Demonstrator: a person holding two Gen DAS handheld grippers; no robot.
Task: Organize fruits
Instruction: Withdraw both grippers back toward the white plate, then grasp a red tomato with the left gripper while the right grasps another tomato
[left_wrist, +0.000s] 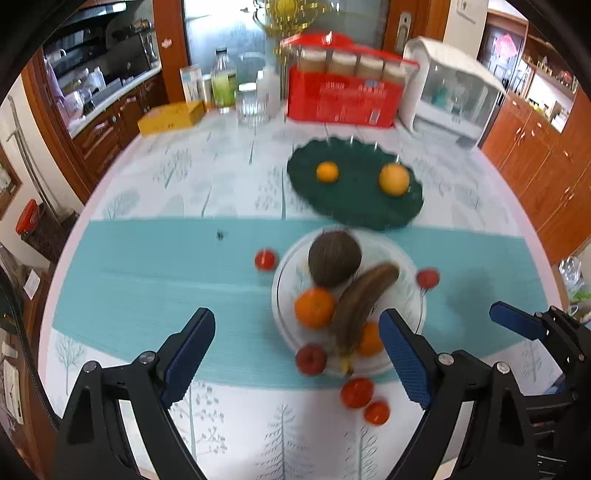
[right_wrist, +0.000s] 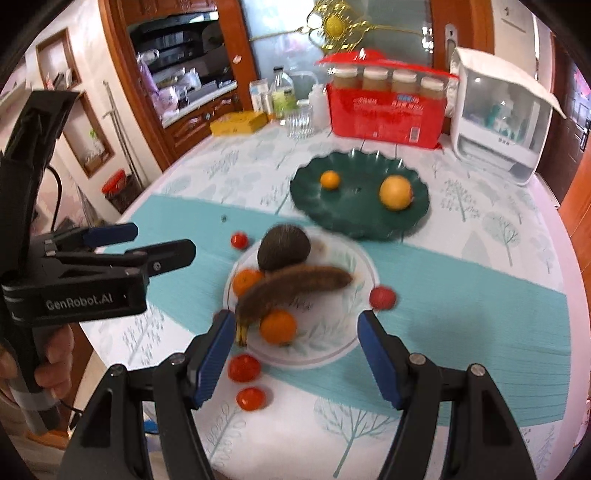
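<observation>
wood cabinets — right wall | kitchen counter — left | frosted glass door behind

"GenRobot.AI" in white on left tool body, red box print unreadable

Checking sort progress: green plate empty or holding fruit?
Holding fruit. The green plate has two pieces on it: a small orange and a larger yellow-orange fruit, apart from each other. Both wrist views show them.

Both tools are black with blue ribbed pads and silver screws; left tool reads "GenRobot.AI", with seemingly grey-taped grip.
</observation>
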